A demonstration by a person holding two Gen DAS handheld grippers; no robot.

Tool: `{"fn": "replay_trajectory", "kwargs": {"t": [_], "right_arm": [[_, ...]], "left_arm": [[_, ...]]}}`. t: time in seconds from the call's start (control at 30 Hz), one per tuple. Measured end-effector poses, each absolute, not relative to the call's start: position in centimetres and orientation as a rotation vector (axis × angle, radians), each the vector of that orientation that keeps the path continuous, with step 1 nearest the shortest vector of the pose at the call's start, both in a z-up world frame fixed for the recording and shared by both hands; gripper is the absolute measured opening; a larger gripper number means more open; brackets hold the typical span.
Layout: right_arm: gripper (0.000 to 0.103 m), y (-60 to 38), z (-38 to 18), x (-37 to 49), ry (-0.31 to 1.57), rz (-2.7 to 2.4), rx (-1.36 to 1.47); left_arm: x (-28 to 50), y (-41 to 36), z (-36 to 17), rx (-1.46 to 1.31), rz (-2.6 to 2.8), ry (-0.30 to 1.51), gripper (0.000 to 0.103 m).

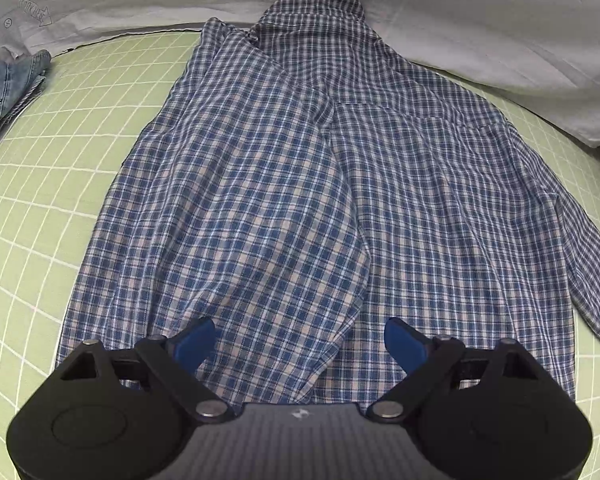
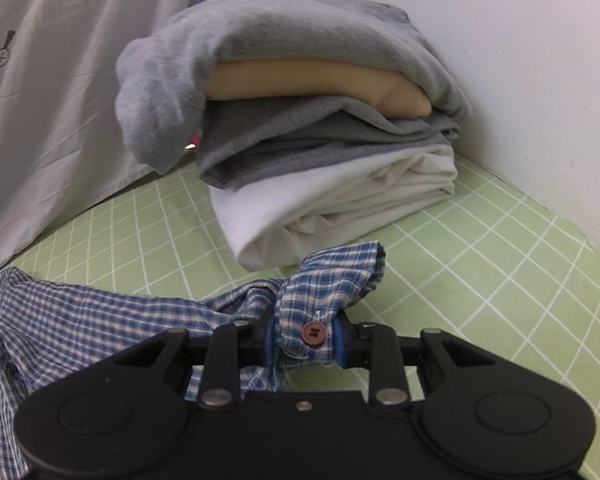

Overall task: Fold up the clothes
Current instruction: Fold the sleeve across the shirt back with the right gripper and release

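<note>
Right gripper [image 2: 304,340] is pinched tight on the plaid shirt's buttoned cuff [image 2: 320,304], just in front of the folded clothes stack [image 2: 320,140]; left gripper [image 1: 300,340] hangs spread wide over the plaid shirt [image 1: 300,180], gripping nothing; shirt lies flat on the green grid sheet [image 1: 60,200], open room at its left; jeans [image 1: 8,88] sit at the far-left edge.

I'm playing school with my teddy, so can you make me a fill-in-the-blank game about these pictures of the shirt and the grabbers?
1. The right gripper is shut on the cuff of the checked ____, next to a brown button.
2. The left gripper hovers over the same garment with its jaws ____.
3. The top item on the folded pile is coloured ____.
4. The sheet under everything is light ____ with white lines.

Missing words: shirt; open; grey; green
</note>
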State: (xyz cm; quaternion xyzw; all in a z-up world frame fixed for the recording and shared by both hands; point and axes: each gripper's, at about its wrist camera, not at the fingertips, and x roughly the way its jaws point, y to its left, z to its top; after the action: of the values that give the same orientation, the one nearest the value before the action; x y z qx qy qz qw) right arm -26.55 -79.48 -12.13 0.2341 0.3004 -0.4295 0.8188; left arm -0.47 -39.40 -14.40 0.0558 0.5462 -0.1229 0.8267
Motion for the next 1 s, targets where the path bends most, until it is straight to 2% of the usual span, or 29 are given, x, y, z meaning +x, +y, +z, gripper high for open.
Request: {"fn": "replay_trajectory", "kwargs": {"t": [0.37, 0.53, 0.57, 0.6, 0.63, 0.7, 0.77, 1.0], "right_arm": [[0.027, -70.9, -9.2, -14.7, 0.674, -0.504, 0.369], [0.029, -65.0, -9.3, -9.3, 0.731, -0.215, 0.411], [0.034, -64.0, -9.3, -8.8, 0.742, -0.18, 0.402], [0.046, -63.1, -9.2, -8.6, 0.75, -0.165, 0.389], [0.052, -62.2, -9.1, -8.3, 0.758, -0.149, 0.375], [0.07, -60.7, -8.9, -8.0, 0.771, -0.132, 0.347], [0.079, -60.7, -8.8, -8.6, 0.777, -0.164, 0.322], [0.084, -64.8, -9.1, -13.9, 0.795, -0.408, 0.354]], "left_arm": [[1.2, -37.6, -16.1, 0.062, -0.212, 1.209, 0.092], [1.4, -37.7, -16.8, 0.067, -0.228, 1.225, 0.096], [1.4, -37.7, -16.9, 0.07, -0.232, 1.226, 0.097], [1.4, -37.7, -16.9, 0.074, -0.235, 1.228, 0.097], [1.5, -37.7, -17.0, 0.078, -0.239, 1.229, 0.097], [1.5, -37.7, -17.1, 0.081, -0.245, 1.231, 0.098], [1.5, -37.8, -17.0, 0.085, -0.244, 1.232, 0.099], [1.1, -38.2, -16.5, 0.104, -0.233, 1.232, 0.099]]}}
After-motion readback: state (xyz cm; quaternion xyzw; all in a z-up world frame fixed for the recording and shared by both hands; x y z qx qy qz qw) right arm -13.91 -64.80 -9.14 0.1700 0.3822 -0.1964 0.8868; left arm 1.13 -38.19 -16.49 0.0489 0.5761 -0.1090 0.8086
